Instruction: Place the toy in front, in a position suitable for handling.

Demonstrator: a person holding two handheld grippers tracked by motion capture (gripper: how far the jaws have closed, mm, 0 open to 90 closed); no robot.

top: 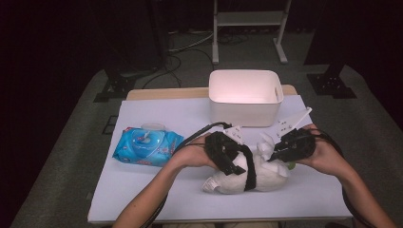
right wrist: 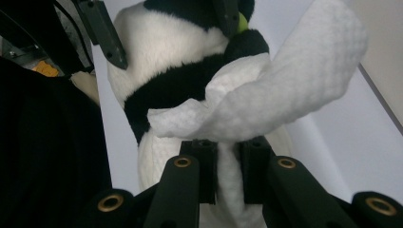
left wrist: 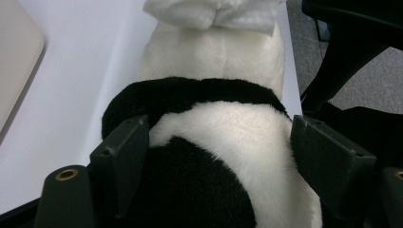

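Right claw [right wrist: 227,178] with white wipe [right wrist: 266,102] over pale table [top: 157,190], dark room.

— Any wording legible on the table?
— None. The blue wipes pack [top: 148,147] carries printing, too small and blurred to read.
— And the white bin [top: 245,97] or the plush panda [top: 254,172]?
— No lettering, labels or numbers show on either.
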